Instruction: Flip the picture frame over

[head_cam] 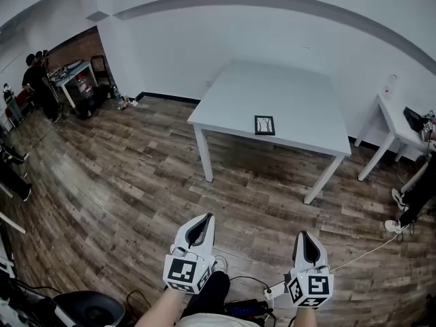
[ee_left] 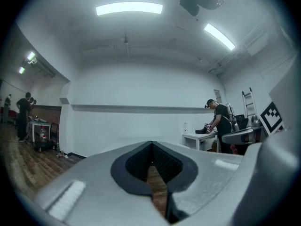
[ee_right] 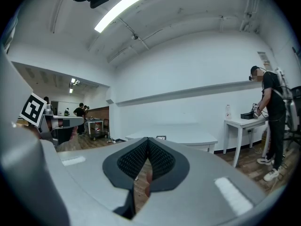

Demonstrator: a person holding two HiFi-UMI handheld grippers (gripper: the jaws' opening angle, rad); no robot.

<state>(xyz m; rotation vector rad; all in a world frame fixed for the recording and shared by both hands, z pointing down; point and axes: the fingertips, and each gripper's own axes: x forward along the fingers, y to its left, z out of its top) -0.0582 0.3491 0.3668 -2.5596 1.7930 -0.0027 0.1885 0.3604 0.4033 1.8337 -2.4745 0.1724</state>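
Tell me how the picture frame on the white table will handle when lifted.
The picture frame looks flat and straight-edged, so probably stiff, not floppy. It lies flat on the white table, so its thin edge may be hard to get jaws under. It looks small beside the tabletop, so likely light.

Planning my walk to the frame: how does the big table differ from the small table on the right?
The big table is much larger than the small table. The big table carries the picture frame near its front edge; the small table holds a dark item at one end. A person stands by the small table, nobody by the big one. Both are white with white legs.
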